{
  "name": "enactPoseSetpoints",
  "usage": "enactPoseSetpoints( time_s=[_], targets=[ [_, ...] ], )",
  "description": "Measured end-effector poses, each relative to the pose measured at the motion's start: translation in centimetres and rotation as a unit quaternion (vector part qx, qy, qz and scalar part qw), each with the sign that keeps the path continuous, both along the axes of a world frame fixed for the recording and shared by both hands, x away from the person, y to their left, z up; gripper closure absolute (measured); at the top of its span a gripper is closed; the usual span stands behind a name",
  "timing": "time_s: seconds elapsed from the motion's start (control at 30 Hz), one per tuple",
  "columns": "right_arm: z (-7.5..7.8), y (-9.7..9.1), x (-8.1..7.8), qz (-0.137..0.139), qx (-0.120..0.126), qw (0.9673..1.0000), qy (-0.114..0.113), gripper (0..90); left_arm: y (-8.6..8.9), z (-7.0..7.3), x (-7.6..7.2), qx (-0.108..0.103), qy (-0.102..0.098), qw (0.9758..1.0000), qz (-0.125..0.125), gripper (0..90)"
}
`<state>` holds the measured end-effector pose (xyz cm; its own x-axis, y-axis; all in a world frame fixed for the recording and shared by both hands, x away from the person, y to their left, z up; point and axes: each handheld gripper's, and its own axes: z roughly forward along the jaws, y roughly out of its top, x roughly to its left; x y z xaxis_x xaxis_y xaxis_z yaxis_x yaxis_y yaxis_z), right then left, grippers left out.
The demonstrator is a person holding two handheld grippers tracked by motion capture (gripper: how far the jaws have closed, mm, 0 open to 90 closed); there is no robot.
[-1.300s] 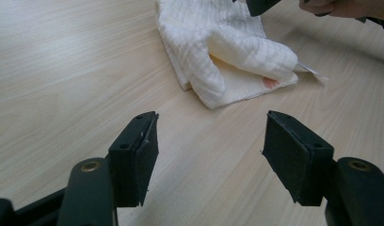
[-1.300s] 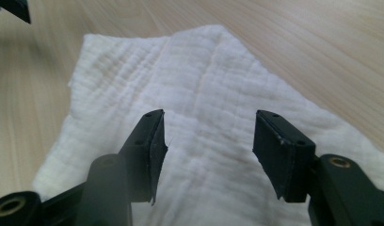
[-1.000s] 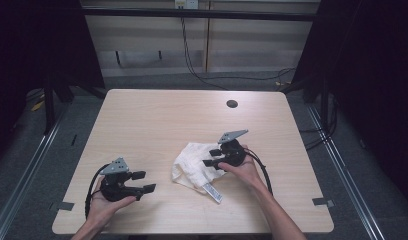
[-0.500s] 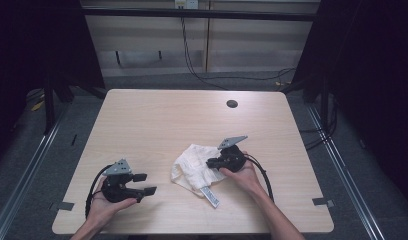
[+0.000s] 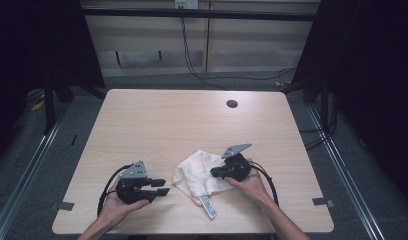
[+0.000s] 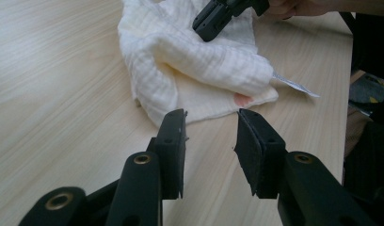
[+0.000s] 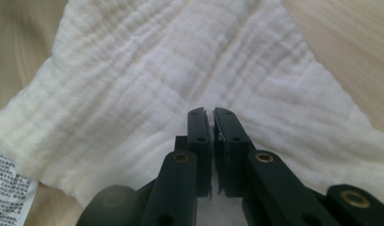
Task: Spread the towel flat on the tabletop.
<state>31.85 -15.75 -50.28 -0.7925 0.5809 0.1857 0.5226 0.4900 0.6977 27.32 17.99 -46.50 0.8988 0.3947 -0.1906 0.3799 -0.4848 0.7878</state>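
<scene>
Right tongs pressed together on muslin cloth, left tongs half-spread, closing, empty: grab near corner before lifting.

We see a pale wooden table with a dark round hole near its far right corner. Beyond the table's far edge, black cables trail across the grey floor.

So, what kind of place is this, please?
Probably a lab or recording room, not a home: a bare wooden table with a cable hole, dark curtains at the sides, and loose cables along the back wall.
</scene>
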Motion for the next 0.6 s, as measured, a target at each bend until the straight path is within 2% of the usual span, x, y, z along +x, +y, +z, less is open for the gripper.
enactPoseSetpoints(
  time_s=[0.13,0.2,0.3,0.33,0.37,0.43,0.5,0.53,0.57,0.6],
  targets=[
    [-0.1,-0.3,-0.9,-0.002,0.014,0.9999,0.006,82.3,-1.2,0.2,0.5,-0.009,0.010,0.9999,-0.010,57.0],
    [0.0,-0.3,-1.5,0.000,0.011,0.9999,0.004,80.6,-1.8,0.4,0.6,-0.010,0.008,0.9997,-0.019,56.7],
    [0.3,-0.2,-2.1,0.005,0.007,0.9999,0.007,75.7,-3.0,0.4,0.8,0.000,0.006,0.9992,-0.040,59.6],
    [0.4,-0.3,-2.3,0.001,0.010,0.9999,0.006,73.0,-3.5,0.2,1.0,0.006,0.008,0.9984,-0.055,60.8],
    [0.8,-0.4,-2.5,-0.003,0.024,0.9997,0.007,71.2,-4.0,0.1,1.1,0.015,0.002,0.9978,-0.064,64.1],
    [1.8,-0.4,-3.4,0.003,0.041,0.9991,-0.005,69.7,-4.7,-0.1,1.2,0.012,0.004,0.9974,-0.071,67.0],
    [2.4,-0.2,-4.3,0.018,0.044,0.9988,-0.011,67.8,-5.4,-0.4,1.3,0.022,0.000,0.9967,-0.078,67.6],
    [2.5,0.0,-4.8,0.023,0.046,0.9986,-0.012,66.5,-5.9,-0.6,1.4,0.037,-0.004,0.9961,-0.080,67.5],
    [2.5,0.0,-4.8,0.023,0.046,0.9986,-0.012,66.5,-5.9,-0.6,1.4,0.037,-0.004,0.9961,-0.080,67.2],
    [2.5,0.5,-5.8,0.037,0.042,0.9983,-0.015,64.3,-6.6,-1.2,1.7,0.043,-0.008,0.9964,-0.073,67.2]
  ],
)
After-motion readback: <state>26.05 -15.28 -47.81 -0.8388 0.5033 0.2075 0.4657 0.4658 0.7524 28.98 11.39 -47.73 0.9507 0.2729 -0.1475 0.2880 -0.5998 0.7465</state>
